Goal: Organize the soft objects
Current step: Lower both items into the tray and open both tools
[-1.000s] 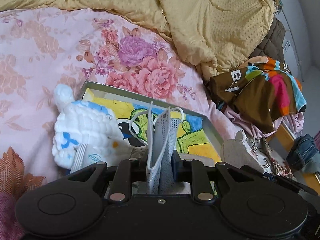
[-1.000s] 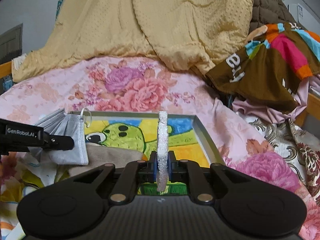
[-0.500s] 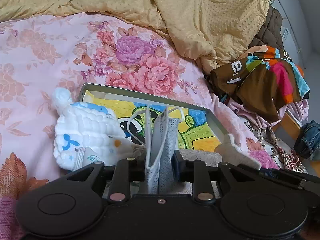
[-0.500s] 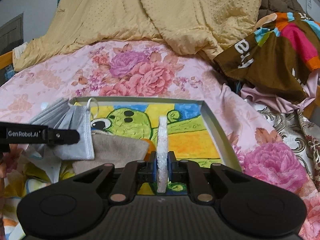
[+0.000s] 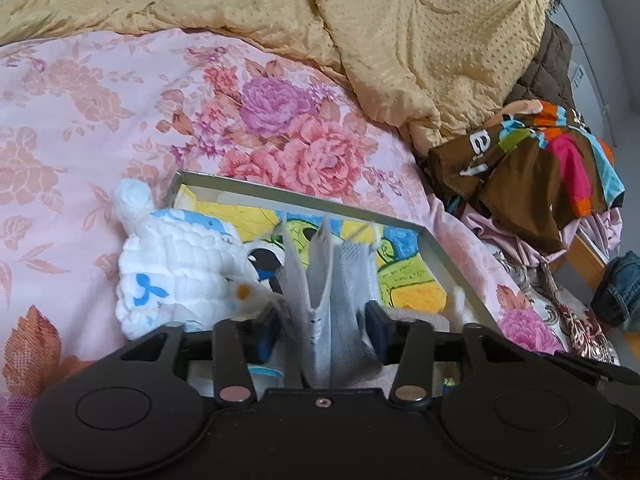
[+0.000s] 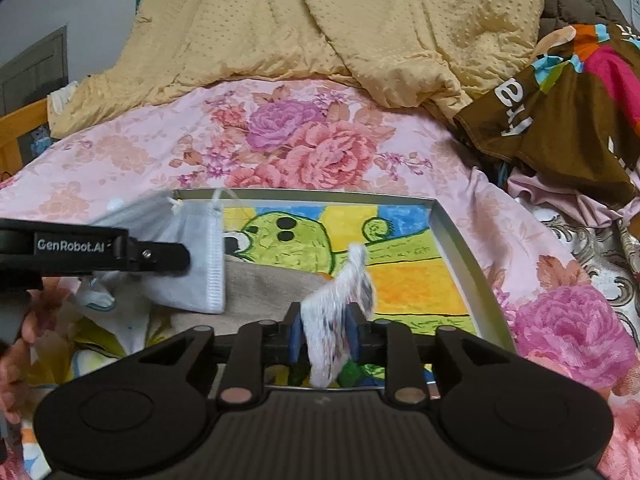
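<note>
Left hand-held gripper (image 5: 322,322): jaws just opened, apart; face mask (image 5: 336,288) loose between them.
Right hand-held gripper (image 6: 324,330): jaws just opened, apart; white pad (image 6: 336,312) slipping.
Advice: release fully, low over tray (image 6: 460,248), lower centre.

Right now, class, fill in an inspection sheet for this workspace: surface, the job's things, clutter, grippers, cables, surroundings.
Surface: pink floral bedspread on a bed.
Job's things: grey face mask and white sparkly cloth over the cartoon-printed tray; white baby hat at its left edge; beige cloth inside.
Clutter: yellow quilt, brown multicoloured garment, denim.
Grippers: left gripper jaws just opened, mask loose between them; right gripper jaws just opened, cloth tilting between them.
Cables: nothing seen.
Surroundings: wooden bed frame, grey wall.
</note>
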{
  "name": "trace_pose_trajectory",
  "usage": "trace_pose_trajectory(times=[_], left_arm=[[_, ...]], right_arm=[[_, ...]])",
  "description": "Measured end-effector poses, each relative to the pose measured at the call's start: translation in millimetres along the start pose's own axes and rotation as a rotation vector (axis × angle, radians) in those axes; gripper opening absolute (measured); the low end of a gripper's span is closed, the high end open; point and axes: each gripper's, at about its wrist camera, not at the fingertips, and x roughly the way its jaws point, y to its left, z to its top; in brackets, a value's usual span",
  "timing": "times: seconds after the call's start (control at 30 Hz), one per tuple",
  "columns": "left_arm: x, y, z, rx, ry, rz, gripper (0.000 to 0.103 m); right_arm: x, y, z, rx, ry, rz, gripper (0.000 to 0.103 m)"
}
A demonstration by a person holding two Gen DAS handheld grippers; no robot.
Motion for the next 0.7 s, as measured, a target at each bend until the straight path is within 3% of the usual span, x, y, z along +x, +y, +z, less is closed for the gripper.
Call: trace_pose_trajectory(times=[0.17,0.7], left_arm=[[-0.8,2.8,1.7,-0.016,-0.009,0.014,0.062],[-27.4,-4.9,1.5,0.007,-0.086,0.077,0.089]], right_arm=[[0.1,1.3,-1.0,-0.003,0.002,0.017,0.050],[-20.1,-2.4,4.8,0.032,-0.061,0.015,0.081]])
